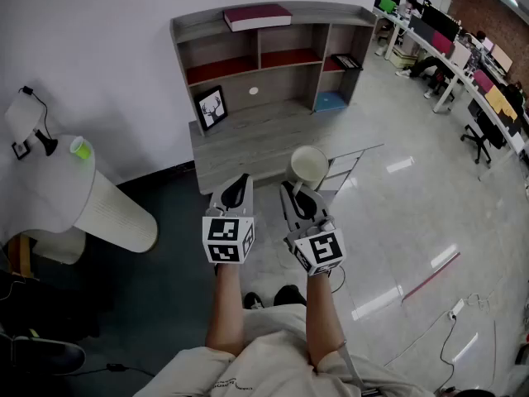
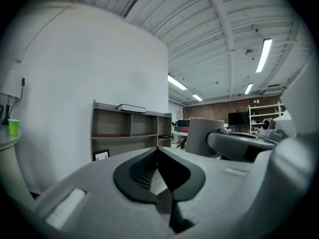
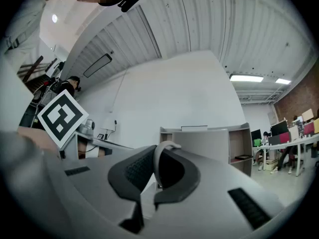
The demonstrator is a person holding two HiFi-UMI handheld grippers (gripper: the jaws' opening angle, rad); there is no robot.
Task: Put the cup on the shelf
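A cream cup point(image 1: 309, 165) hangs in front of me, held by its handle in my right gripper point(image 1: 293, 192), which is shut on it. In the right gripper view the handle point(image 3: 165, 147) sits pinched between the jaws and the cup body point(image 3: 204, 142) fills the space beyond them. My left gripper point(image 1: 239, 182) is beside it, shut and empty, its jaws meeting tip to tip point(image 2: 157, 151). The left gripper view also shows the cup point(image 2: 203, 135) off to the right. The grey shelf unit point(image 1: 273, 56) with red-lined compartments stands ahead against the white wall, above a desk surface point(image 1: 248, 143).
A dark red book point(image 1: 257, 16) lies on the shelf top. A framed deer picture point(image 1: 210, 107) leans on the desk. A white rounded counter point(image 1: 91, 197) with a green cup point(image 1: 80, 148) stands at left. Office desks with seated people point(image 1: 450, 40) run along the far right. A cable point(image 1: 450, 321) lies on the floor.
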